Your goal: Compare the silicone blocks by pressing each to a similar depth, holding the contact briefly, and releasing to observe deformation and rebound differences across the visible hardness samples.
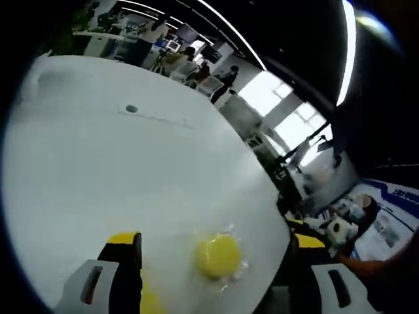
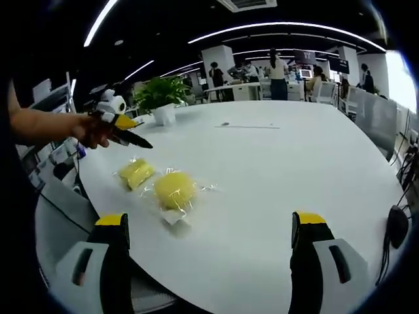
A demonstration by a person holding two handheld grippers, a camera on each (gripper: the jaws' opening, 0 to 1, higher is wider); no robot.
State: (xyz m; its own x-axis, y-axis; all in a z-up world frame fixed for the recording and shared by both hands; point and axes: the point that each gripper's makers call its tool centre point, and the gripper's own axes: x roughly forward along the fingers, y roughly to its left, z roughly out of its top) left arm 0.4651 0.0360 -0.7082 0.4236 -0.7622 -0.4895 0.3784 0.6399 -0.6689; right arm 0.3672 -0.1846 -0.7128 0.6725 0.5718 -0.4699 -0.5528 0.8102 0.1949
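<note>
Yellow silicone blocks, 2 of them (each in clear wrap), lie near the white table's (image 2: pixel 275 170) edge: a round block (image 2: pixel 174 189) and a flatter block (image 2: pixel 136 173) just beside it. Left gripper (image 2: pixel 124 134) hovers nearby, released; right gripper (image 2: pixel 209 229) gapes wide, holding nothing.

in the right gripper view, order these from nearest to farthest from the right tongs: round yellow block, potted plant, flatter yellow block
1. Round yellow block, in a clear wrapper on the white table, just ahead of the right tongs, toward their left jaw.
2. Flatter yellow block, a little beyond it, further left.
3. Potted plant, at the table's far left edge.
</note>
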